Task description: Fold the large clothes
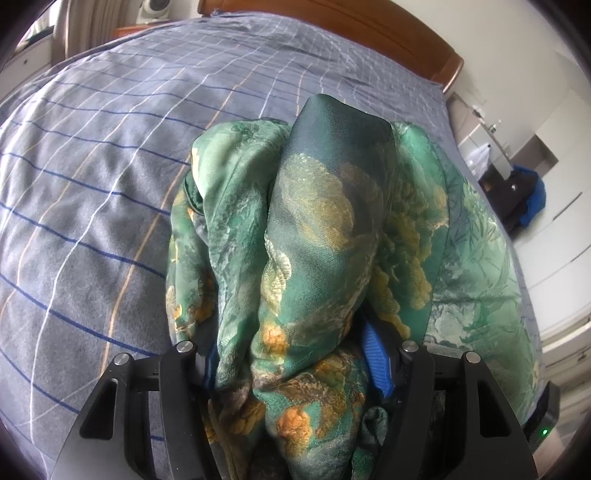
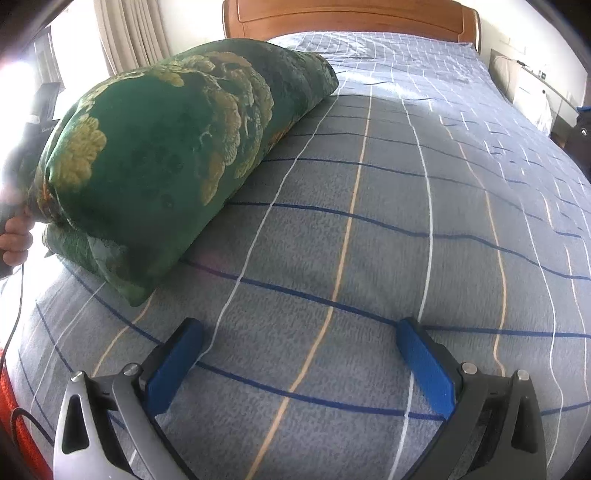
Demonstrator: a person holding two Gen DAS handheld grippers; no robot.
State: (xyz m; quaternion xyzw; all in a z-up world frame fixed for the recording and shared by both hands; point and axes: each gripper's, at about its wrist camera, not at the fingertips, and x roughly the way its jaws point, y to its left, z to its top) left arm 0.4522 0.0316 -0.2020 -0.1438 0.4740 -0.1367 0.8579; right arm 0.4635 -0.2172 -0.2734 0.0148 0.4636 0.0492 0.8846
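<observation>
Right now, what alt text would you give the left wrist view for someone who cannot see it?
A bunched green floral garment fills the centre, clamped between the blue pads of the left hand-held gripper and trailing forward onto a bed with a grey-blue checked sheet. A wooden headboard curves across the top.

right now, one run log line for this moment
left gripper shut on green garment | right gripper open, empty, over bedspread
</observation>
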